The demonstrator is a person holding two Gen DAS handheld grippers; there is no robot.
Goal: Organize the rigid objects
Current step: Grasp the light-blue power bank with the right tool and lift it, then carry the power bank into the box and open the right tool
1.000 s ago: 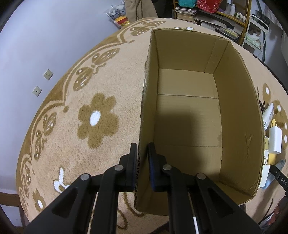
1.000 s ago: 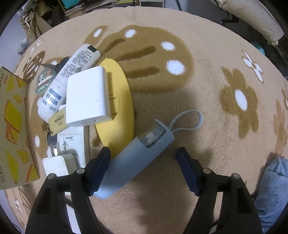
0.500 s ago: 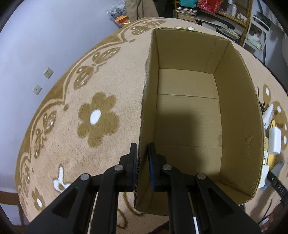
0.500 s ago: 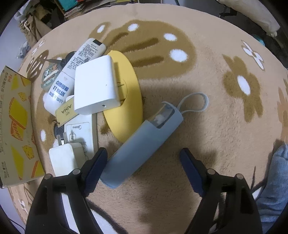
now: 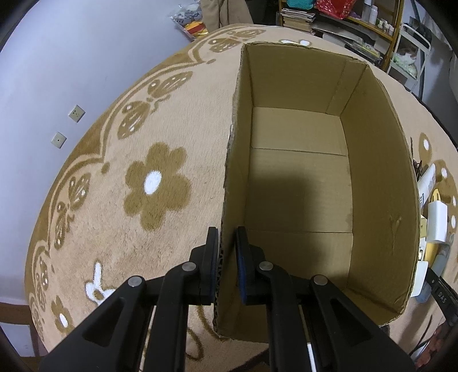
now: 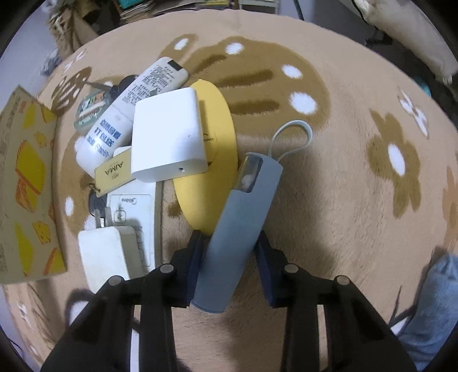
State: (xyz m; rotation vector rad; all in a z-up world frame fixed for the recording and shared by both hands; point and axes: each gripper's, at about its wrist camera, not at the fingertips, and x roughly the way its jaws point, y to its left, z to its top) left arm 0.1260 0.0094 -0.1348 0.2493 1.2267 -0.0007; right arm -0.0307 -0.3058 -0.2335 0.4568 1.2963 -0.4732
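Note:
My left gripper is shut on the near left wall of an open, empty cardboard box that stands on the rug. In the right wrist view a grey-blue tube case with a cord loop lies on the rug between the fingers of my right gripper. The jaws stand a little wider than the case; the left pad touches it and the right pad is just off it. Beside it lie a yellow disc, a white block, a white remote and a white charger.
A tan key tag marked AIMA, a second white remote and a round green badge lie in the pile. The box's printed outer wall stands at the left. Shelves stand past the floral rug.
My right gripper has moved forward over the grey-blue case and its jaws have narrowed around it. The left gripper has kept its hold on the box wall.

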